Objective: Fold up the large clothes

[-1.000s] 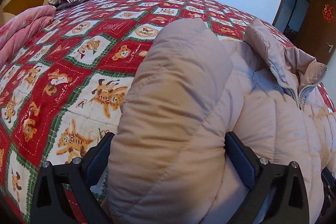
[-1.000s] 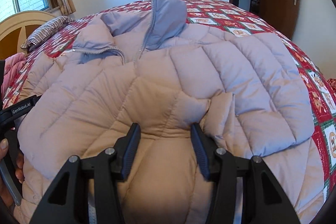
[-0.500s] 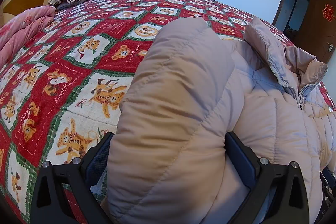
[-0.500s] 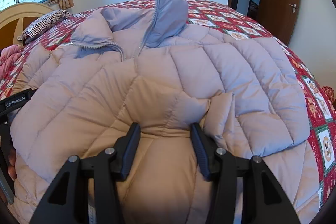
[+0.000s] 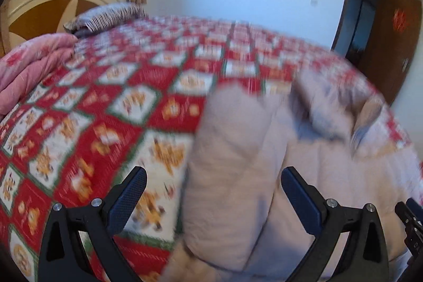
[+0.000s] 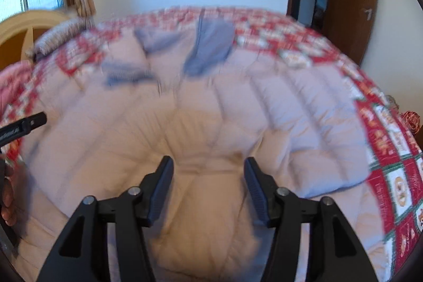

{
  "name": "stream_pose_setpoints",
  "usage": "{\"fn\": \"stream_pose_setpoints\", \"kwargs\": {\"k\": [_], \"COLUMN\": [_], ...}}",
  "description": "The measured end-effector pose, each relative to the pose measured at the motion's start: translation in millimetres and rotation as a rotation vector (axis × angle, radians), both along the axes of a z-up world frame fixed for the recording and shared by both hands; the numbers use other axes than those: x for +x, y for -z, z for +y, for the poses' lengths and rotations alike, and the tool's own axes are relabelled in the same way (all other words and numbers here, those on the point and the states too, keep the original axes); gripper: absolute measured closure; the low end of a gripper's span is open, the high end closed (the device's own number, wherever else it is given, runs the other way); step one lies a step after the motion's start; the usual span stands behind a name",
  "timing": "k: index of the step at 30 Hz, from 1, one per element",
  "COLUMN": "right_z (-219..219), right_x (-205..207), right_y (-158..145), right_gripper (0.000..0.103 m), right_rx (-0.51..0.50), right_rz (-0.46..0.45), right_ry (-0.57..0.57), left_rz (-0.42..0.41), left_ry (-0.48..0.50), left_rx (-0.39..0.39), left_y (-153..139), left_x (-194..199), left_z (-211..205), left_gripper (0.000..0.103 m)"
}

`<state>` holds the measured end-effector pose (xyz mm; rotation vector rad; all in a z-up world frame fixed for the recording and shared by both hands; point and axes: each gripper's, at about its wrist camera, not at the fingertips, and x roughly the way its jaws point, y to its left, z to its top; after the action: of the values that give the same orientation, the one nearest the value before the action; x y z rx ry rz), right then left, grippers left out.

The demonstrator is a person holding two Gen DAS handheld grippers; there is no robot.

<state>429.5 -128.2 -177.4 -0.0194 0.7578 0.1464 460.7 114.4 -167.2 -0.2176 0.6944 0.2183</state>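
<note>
Both grips on the jacket (image 6: pixel 238 107) have just let go. The left gripper (image 5: pixel 212 189) now stands wide, the folded sleeve (image 5: pixel 230 176) loose between its jaws at frame centre. The right gripper (image 6: pixel 208 184) is opening over the puffy lower panel. The jacket lies on the quilt (image 5: pixel 105 107), so this fold looks laid down.
</note>
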Motion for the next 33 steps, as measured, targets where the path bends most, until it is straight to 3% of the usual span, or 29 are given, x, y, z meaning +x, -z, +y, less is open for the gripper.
{"fn": "stream_pose_setpoints", "kwargs": {"k": [3,6,7,10,12,15,22,33], "right_z": [14.7,46.8,60.0,81.6,88.0,87.9,92.5,89.3], "right_x": [3.3,20.3,28.4,47.4,55.8,53.2,50.8,50.8], "right_y": [-23.4,-28.0,-23.1,1.4,23.3,35.5,39.1,38.4], "right_gripper": [0.044,0.047,0.053,0.054,0.054,0.054,0.054,0.054], "right_rx": [0.071,0.095,0.1,0.054,0.024,0.017,-0.025,0.001], "right_rz": [-0.028,-0.009,0.008,0.073,0.1,0.078,0.066,0.069], "right_ry": [-0.026,-0.106,-0.147,-0.173,-0.183,-0.198,-0.191,-0.198], "left_rz": [-0.025,-0.008,0.014,0.129,0.18,0.177,0.192,0.2], "left_ry": [-0.047,-0.058,-0.05,-0.094,-0.101,-0.097,-0.101,-0.098], "left_rx": [-0.033,-0.042,-0.018,0.086,0.058,-0.048,-0.003,0.027], "left_y": [-13.0,-8.2,-3.0,26.4,49.7,66.1,70.4,62.0], "left_x": [17.7,44.5,54.0,77.3,82.4,80.0,81.8,80.2], "left_z": [11.5,9.4,6.0,4.0,12.7,24.0,15.3,10.7], "left_gripper": [0.001,0.001,0.001,0.001,0.001,0.001,0.001,0.001]}}
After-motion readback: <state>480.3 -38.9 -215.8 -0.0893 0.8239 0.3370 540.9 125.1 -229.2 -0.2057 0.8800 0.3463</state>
